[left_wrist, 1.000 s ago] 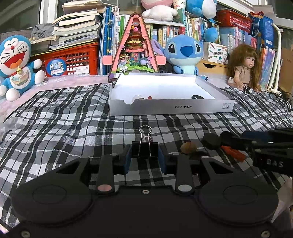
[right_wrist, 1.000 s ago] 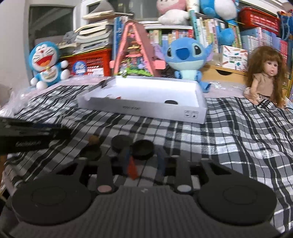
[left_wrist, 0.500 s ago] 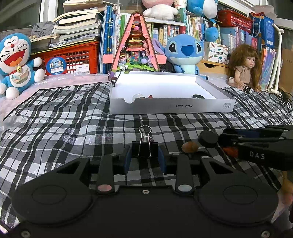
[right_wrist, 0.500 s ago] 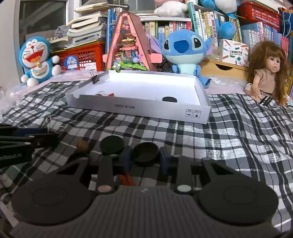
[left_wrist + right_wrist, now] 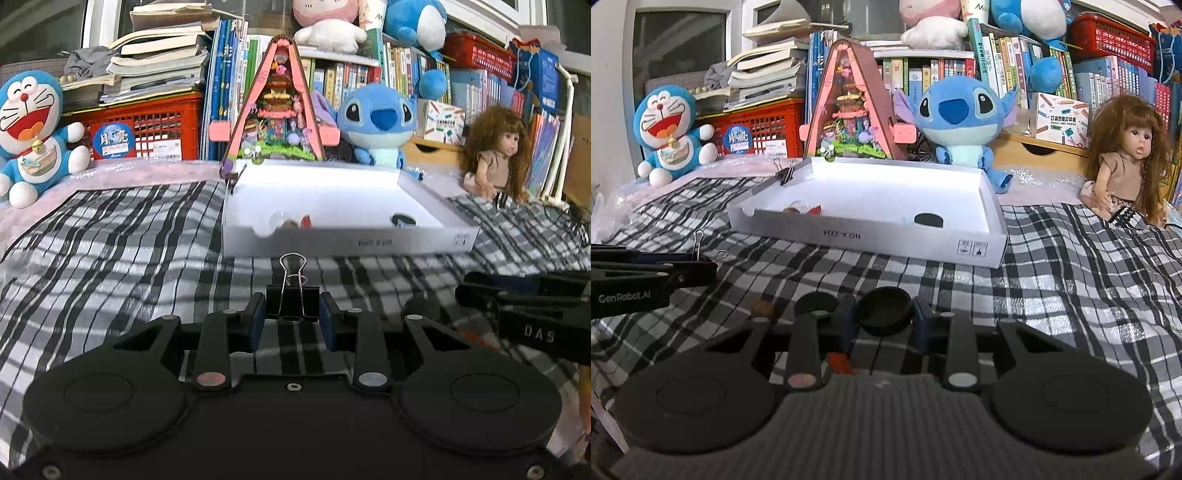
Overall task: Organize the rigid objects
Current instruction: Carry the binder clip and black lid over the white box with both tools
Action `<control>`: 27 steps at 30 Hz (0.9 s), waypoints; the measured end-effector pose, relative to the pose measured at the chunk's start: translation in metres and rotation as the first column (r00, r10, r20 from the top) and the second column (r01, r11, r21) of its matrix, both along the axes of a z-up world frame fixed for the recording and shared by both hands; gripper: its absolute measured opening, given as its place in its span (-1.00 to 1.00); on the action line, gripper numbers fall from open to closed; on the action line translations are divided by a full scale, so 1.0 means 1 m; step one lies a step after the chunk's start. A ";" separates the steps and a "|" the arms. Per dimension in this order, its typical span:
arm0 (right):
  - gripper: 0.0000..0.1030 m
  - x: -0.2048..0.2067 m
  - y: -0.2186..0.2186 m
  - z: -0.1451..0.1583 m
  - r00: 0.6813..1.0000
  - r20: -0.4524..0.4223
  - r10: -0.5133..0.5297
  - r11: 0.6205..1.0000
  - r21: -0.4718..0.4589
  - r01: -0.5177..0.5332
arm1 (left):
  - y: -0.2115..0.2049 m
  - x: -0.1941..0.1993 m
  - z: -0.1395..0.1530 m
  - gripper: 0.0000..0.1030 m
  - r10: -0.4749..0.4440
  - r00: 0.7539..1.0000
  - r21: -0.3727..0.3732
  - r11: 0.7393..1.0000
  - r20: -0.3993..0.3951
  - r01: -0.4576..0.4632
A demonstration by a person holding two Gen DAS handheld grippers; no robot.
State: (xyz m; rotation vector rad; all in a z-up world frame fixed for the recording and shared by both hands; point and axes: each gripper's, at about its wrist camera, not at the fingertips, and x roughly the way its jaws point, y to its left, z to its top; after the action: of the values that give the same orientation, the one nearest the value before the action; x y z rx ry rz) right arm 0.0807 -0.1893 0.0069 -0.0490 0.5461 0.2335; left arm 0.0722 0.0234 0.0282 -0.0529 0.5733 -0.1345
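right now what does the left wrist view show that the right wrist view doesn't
Only the left wrist view: the black binder clip squarely between the left hand-held gripper pads, handles up.

Only the right wrist view: the right hand-held gripper shut on a black round lid, a second black lid, a brown nut-like piece, and a binder clip on the box corner.

Both: the white box, plaid cloth and plush toys behind.

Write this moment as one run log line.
left gripper: shut on binder clip | right gripper: shut on black disc | white box: ahead
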 end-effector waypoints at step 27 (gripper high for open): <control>-0.27 0.169 -0.027 0.041 0.972 -0.212 -0.104 0.972 0.185 0.144 | -0.002 0.199 0.021 -0.44 0.062 0.988 -0.100 0.992 -0.144 -0.077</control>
State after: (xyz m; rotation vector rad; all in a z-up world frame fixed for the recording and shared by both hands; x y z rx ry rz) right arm 0.2497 -0.2165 0.0474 0.2059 0.7217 0.1700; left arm 0.2709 0.0215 0.0496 -0.1863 0.7043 -0.0933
